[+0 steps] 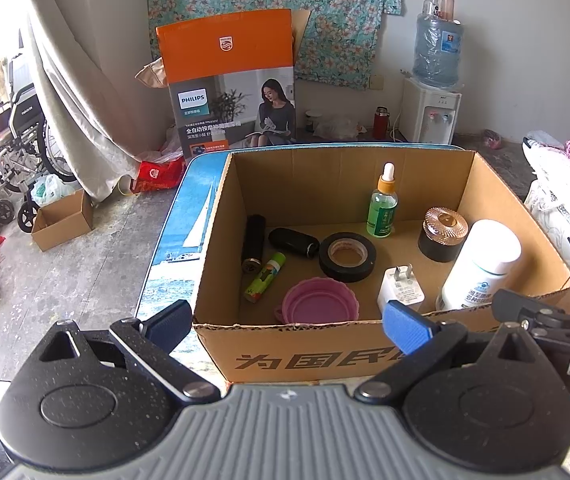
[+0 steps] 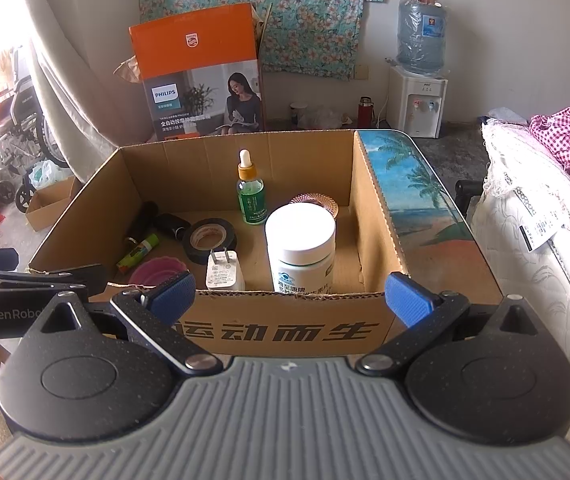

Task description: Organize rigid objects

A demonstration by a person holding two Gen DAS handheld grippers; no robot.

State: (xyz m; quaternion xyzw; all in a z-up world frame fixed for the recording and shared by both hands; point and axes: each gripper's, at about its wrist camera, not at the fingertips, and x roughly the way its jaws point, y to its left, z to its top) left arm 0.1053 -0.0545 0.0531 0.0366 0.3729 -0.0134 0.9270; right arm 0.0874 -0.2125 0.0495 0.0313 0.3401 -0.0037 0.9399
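An open cardboard box (image 1: 221,216) (image 2: 369,200) stands on a picture-printed table. Inside lie a black tape roll (image 1: 347,257) (image 2: 209,239), a pink lid (image 1: 319,300) (image 2: 157,270), a white plug adapter (image 1: 401,286) (image 2: 224,272), a green glue stick (image 1: 265,277) (image 2: 139,254), two black cylinders (image 1: 254,244) (image 1: 293,242), a green dropper bottle (image 1: 383,204) (image 2: 251,192), a copper-lidded jar (image 1: 443,234) (image 2: 317,202) and a white bottle (image 1: 481,266) (image 2: 301,246). My left gripper (image 1: 287,326) and right gripper (image 2: 291,300) are open and empty, just before the box's near wall.
The table (image 1: 183,236) (image 2: 425,200) shows at both sides of the box. An orange Philips carton (image 1: 229,80) stands behind it. A water dispenser (image 1: 431,112), a wheelchair (image 1: 9,152), a small floor box (image 1: 61,220) and bedding (image 2: 545,208) surround the table.
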